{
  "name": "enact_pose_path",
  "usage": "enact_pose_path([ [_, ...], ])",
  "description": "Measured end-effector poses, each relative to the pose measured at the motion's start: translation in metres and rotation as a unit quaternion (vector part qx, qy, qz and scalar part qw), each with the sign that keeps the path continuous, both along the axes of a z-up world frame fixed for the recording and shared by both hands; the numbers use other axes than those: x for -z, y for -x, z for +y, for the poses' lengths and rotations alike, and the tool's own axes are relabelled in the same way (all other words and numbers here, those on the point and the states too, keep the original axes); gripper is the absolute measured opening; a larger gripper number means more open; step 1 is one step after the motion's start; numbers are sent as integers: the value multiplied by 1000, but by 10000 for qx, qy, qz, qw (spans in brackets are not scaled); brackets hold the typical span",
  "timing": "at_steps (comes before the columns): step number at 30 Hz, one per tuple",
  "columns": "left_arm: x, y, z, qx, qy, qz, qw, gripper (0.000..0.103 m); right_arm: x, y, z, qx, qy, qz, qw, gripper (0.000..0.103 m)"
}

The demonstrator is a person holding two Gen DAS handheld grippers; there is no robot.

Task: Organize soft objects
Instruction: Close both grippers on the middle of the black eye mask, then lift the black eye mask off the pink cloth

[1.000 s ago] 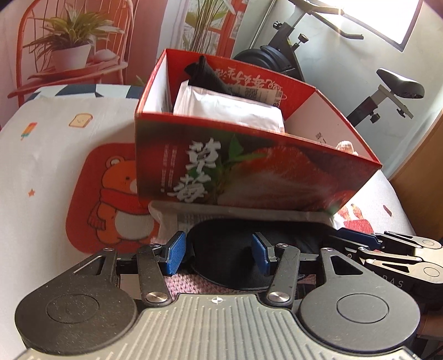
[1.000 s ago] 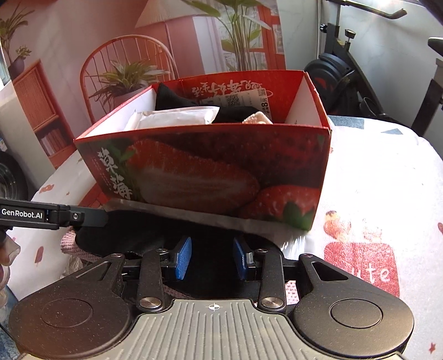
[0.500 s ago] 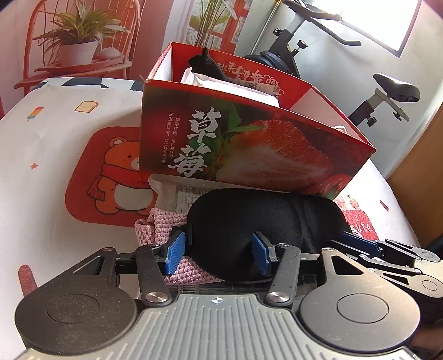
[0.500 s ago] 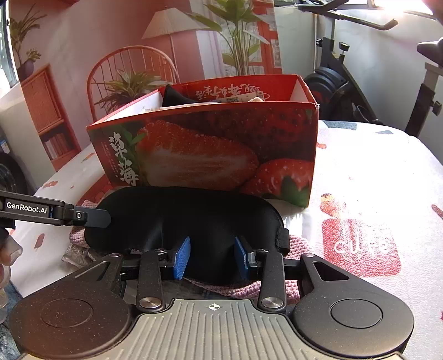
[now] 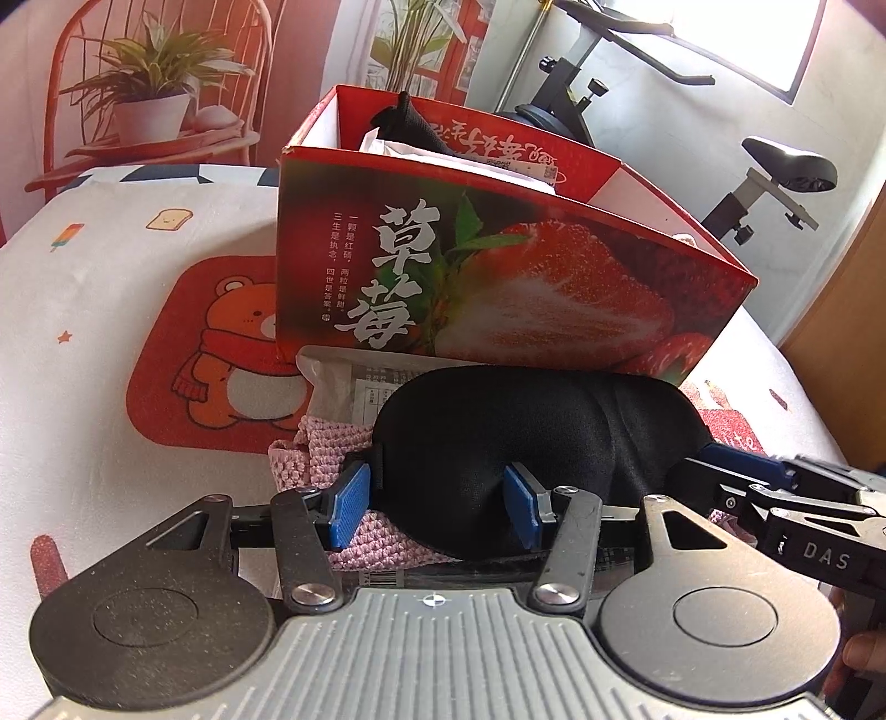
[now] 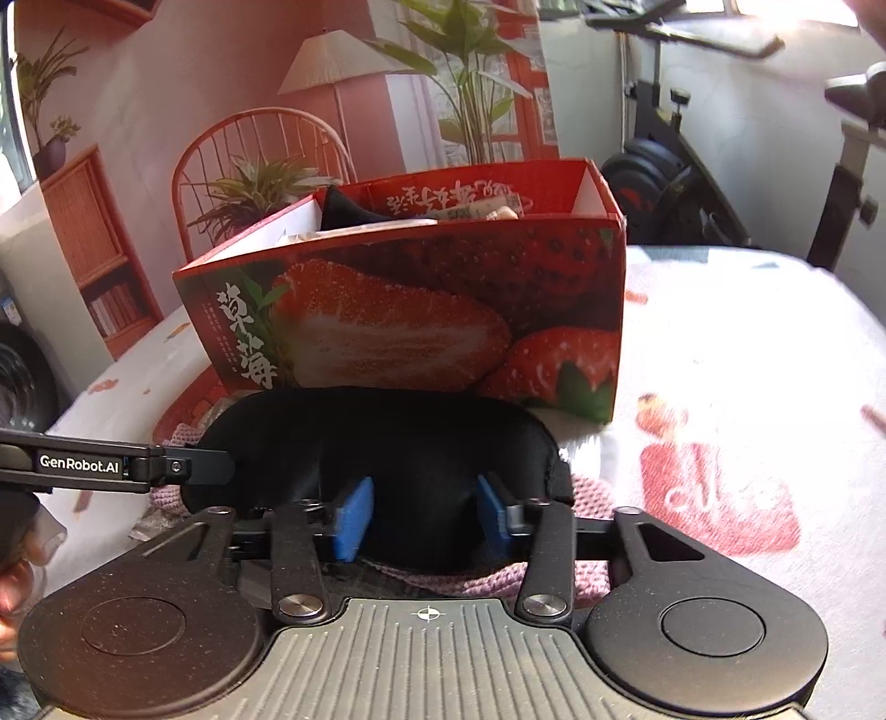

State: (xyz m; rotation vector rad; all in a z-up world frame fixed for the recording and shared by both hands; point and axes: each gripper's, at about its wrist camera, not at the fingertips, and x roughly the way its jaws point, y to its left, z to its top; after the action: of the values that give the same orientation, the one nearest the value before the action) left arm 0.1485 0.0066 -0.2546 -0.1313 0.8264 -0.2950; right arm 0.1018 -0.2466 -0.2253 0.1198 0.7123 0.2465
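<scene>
from my feed, the work surface is a white tablecloth point(image 5: 99, 310) printed with small cartoons and a red bear patch point(image 5: 221, 354). behind it i see a pink backdrop wall point(image 6: 183, 72) picturing a red wire chair point(image 5: 83, 72), a potted plant point(image 5: 147, 94), a floor lamp point(image 6: 338, 61) and a wooden bookshelf point(image 6: 94, 243). to the right stands an exercise bike point(image 5: 609, 94) with a black saddle point(image 5: 789, 163) against a pale wall. a bright window point(image 5: 736, 33) up top throws strong daylight in. a wooden panel point(image 5: 847, 343) edges the far right.
</scene>
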Motion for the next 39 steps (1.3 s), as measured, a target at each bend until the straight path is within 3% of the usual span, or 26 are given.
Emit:
enact_pose_path([
  [2, 1, 0, 0, 2, 15, 0, 10000, 56, -3, 0, 1, 84, 111, -111, 9998, 66],
  [9, 2, 0, 2, 11, 68, -2, 10000, 56, 4, -11, -19, 532, -219, 90, 9983, 70],
  [19, 2, 0, 2, 10, 67, 4, 10000, 56, 11, -18, -26, 610, -706, 235, 9954, 68],
  [23, 3, -1, 3, 15, 46, 0, 10000, 56, 7, -16, -25, 610, -775, 227, 9949, 57],
  [29, 1, -3, 2, 3, 53, 25, 10000, 57, -7, -13, -16, 392, -446, -5, 9982, 37],
  [32, 0, -6, 4, 96, 267, 76, 9996, 70, -10, -9, -14, 217, -433, -32, 9988, 25],
  [39, -3, -14, 0, 40, 223, 128, 9997, 71, -14, -6, -5, 80, -264, -94, 9996, 24],
])
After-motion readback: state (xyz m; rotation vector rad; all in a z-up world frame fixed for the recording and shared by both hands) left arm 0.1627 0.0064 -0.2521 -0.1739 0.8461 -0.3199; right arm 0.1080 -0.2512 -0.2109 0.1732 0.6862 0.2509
